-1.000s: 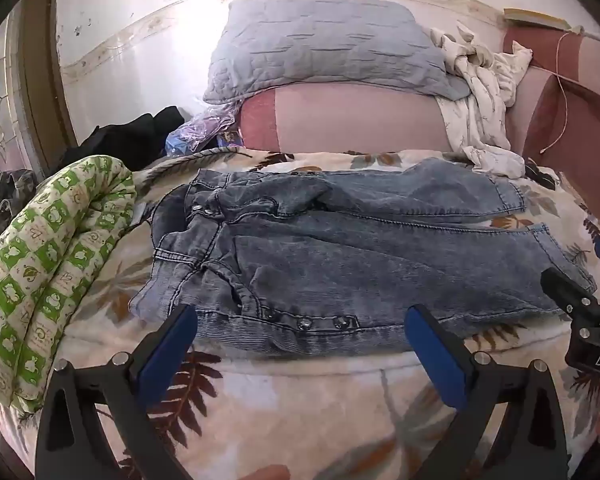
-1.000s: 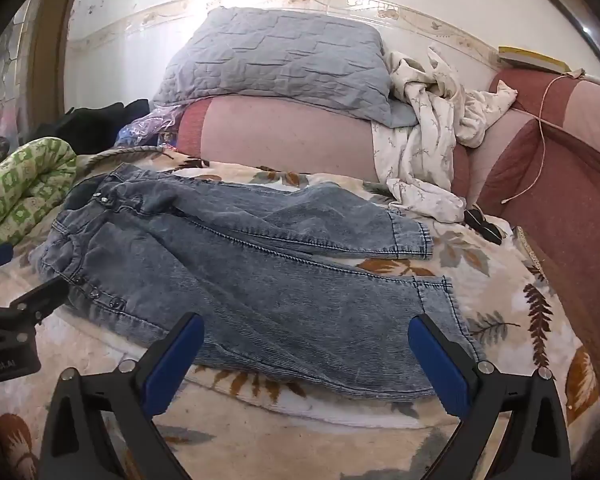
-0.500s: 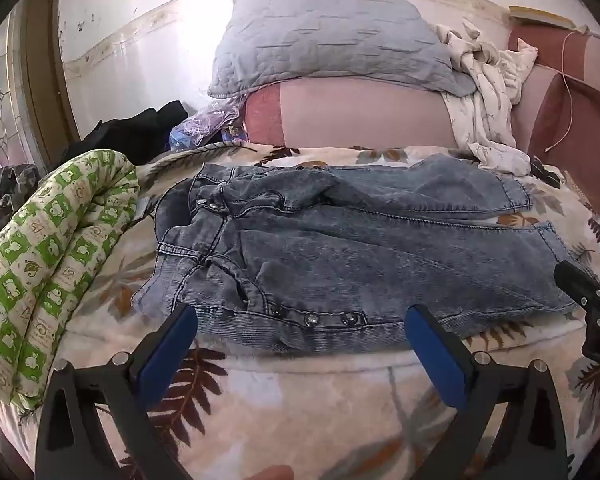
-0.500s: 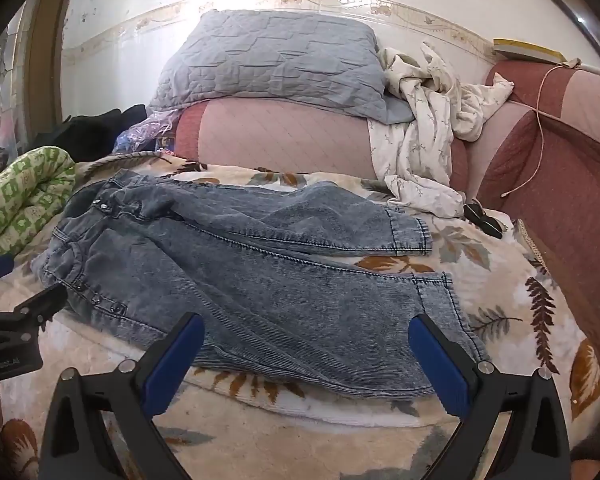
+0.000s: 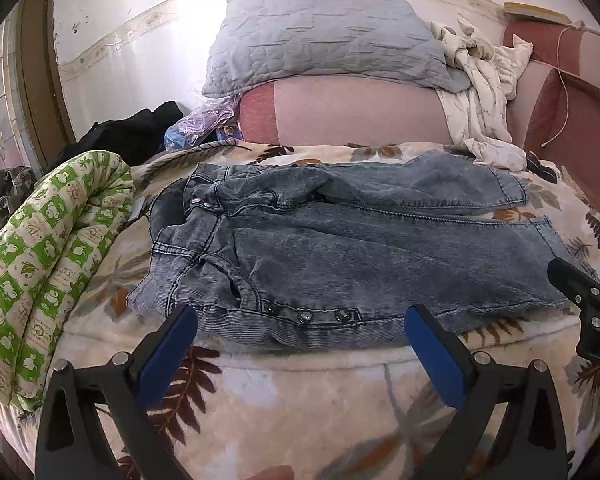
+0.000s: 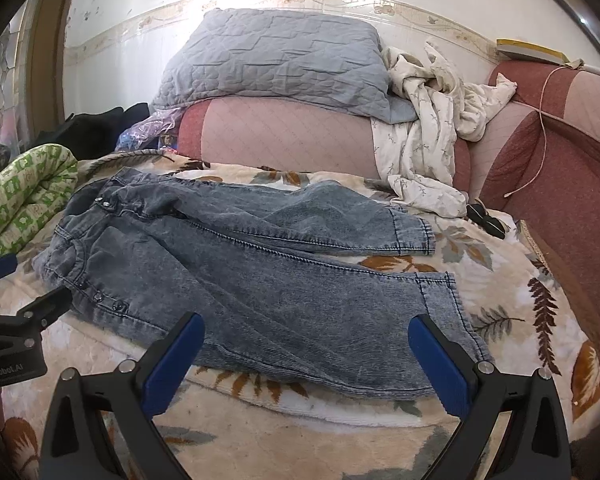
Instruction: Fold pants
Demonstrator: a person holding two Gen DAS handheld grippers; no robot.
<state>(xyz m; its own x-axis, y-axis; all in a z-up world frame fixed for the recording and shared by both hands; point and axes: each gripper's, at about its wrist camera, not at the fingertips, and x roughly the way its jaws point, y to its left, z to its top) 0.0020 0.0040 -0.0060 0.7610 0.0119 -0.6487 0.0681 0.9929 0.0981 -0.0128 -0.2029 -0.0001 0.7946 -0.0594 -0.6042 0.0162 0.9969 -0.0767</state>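
Both your left gripper (image 5: 300, 346) and right gripper (image 6: 306, 354) gape wide, empty, backed slightly from the grey-blue denim pants (image 5: 340, 248) (image 6: 240, 272), unfolded on the leaf-print blanket (image 5: 300, 408); folding hasn't begun.

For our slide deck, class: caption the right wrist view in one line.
Open right gripper hovers before grey jeans lying flat on a leaf-print blanket.

- faded blue-grey denim pants (image 5: 340, 248): matt, ribbed cloth, shiny metal studs
- cream leaf-print fleece blanket (image 6: 300, 440): fuzzy, matt
- grey quilted pillow (image 5: 324, 40): stitched matt cloth
- left hand-held gripper (image 5: 300, 352): matt black plastic, blue pads (image 5: 168, 352)
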